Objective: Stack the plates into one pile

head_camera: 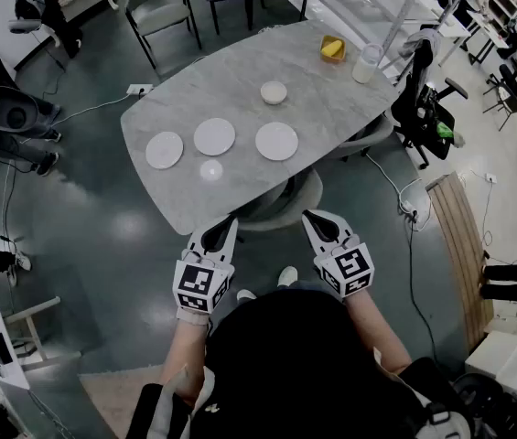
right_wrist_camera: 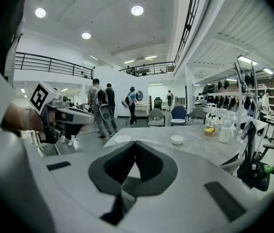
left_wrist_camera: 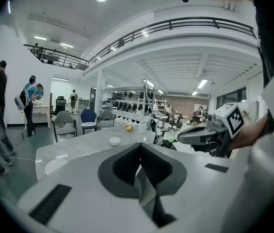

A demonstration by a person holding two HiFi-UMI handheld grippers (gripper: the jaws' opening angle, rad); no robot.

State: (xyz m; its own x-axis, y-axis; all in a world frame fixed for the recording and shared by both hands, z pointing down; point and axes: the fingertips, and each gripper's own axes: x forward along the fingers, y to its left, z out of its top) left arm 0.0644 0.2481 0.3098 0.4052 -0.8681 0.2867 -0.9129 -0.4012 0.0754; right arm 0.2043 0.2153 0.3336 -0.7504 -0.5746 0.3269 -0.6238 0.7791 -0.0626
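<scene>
Three white plates lie in a row on the grey marble table [head_camera: 331, 117]: a left plate [head_camera: 164, 150], a middle plate [head_camera: 214, 136] and a right plate [head_camera: 277, 141]. A small white saucer [head_camera: 210, 170] sits in front of the middle plate. My left gripper [head_camera: 231, 219] and right gripper [head_camera: 309, 215] hover side by side off the table's near edge, short of the plates. Both are shut and empty. In the left gripper view the jaws [left_wrist_camera: 140, 144] meet with nothing between them. The right gripper's jaws [right_wrist_camera: 136, 142] also meet, and one plate [right_wrist_camera: 122, 139] shows beyond them.
A small white bowl [head_camera: 274, 92] stands behind the plates. At the far corner are a yellow container [head_camera: 332, 48] and a white bottle [head_camera: 365, 64]. Chairs [head_camera: 159, 7] stand past the table, and a black office chair [head_camera: 420, 99] is at its right. People stand far left.
</scene>
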